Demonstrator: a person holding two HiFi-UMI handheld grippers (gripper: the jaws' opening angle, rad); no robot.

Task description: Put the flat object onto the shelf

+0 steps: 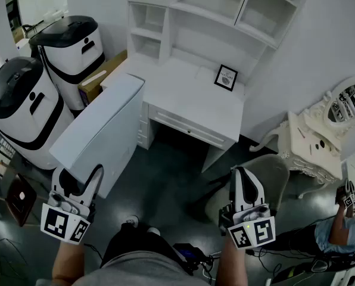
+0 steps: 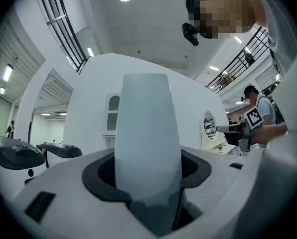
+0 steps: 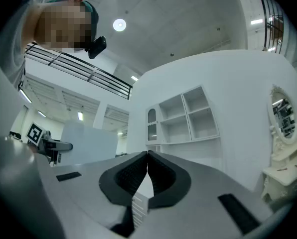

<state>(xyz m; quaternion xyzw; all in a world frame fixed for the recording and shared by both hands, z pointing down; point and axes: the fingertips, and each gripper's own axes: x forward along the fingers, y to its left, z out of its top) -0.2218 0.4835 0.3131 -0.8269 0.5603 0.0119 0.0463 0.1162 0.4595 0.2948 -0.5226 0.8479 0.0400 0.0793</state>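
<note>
Plainly the left gripper [image 1: 77,177] has its jaws set wide and clamped on the lower edge of the flat object [image 1: 97,136]. To do this well (my judgement), carry it steadily over the tabletop [image 1: 183,91] and level it before sliding it into the shelf [image 1: 196,12]. The board rises straight out from those jaws, the shelf well beyond; the right gripper [image 1: 244,177] has its jaws pressed together, empty.

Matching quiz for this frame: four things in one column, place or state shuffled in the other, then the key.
1. large flat white panel
2. small black-framed picture
3. right gripper
4. oval white-framed mirror

A. on the white desk
B. jaws together, empty
C. clamped in the left gripper
D. far right, on an ornate white dressing table

Pairs: 1-C, 2-A, 3-B, 4-D
</note>
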